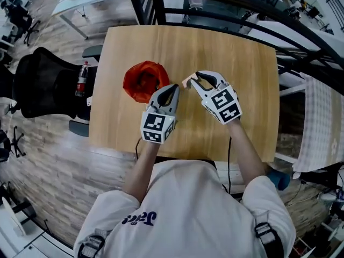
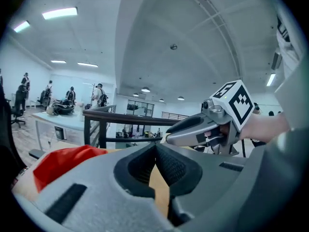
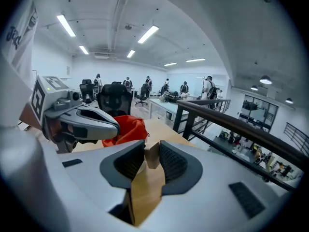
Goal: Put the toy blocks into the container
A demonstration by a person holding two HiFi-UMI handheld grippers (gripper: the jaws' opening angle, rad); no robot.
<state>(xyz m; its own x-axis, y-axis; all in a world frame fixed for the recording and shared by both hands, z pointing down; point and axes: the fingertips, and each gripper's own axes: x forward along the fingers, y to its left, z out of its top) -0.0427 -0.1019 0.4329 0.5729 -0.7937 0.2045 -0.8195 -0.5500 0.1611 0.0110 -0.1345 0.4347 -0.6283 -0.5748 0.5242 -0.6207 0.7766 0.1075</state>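
Grips pale toy block point(image 3: 152, 157) in right tool point(image 1: 194, 79) above desk point(image 1: 242, 90). Red container point(image 1: 144, 80) at nine o'clock from block, near. Left tool point(image 1: 173, 90) closed, empty, nearer container. Likely needs leftward carry.

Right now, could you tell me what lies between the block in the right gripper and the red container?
In the head view, only the tip of the left gripper stands between the block and the red container, over bare table.
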